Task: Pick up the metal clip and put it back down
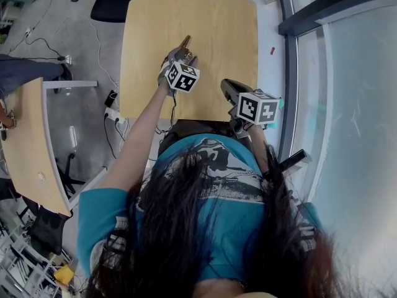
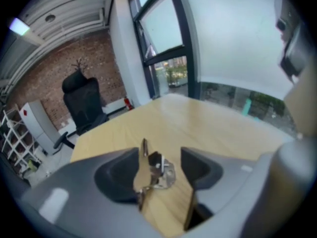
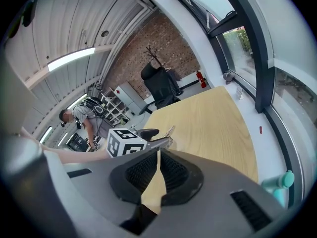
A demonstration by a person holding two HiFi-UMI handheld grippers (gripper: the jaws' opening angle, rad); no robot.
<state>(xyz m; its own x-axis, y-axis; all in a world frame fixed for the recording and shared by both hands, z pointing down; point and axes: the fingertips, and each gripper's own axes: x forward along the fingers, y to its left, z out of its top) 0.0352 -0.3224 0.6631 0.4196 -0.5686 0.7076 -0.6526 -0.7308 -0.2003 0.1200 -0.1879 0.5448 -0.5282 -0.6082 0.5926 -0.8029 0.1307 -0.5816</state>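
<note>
Standing wide apart, the jaws of my left tongs [image 2: 159, 158] have the metal clip [image 2: 156, 175] between them without pinching it. Bare wood shows between the clip and the right-hand jaw. One wire handle runs so close along the other jaw that I cannot tell whether they touch. The clip looks to be resting on the bench [image 1: 217, 30], so I judge it is already set down and my grip is off it.

My right tongs [image 3: 158, 155] have their ribbed pads closed together on nothing. I hold them low over the near edge, toward the right corner; one small clip needs only one tool, so I keep them out of the way.

Only the left gripper view shows that gap beside the clip. From the head view my marker cube and hand cover the jaws, and just a tip of the clip pokes out toward the far edge. That view does place the clip about mid-bench, a little nearer the left edge. The right gripper view catches my left tongs side-on, with a clip handle slanting up beyond them.
</note>
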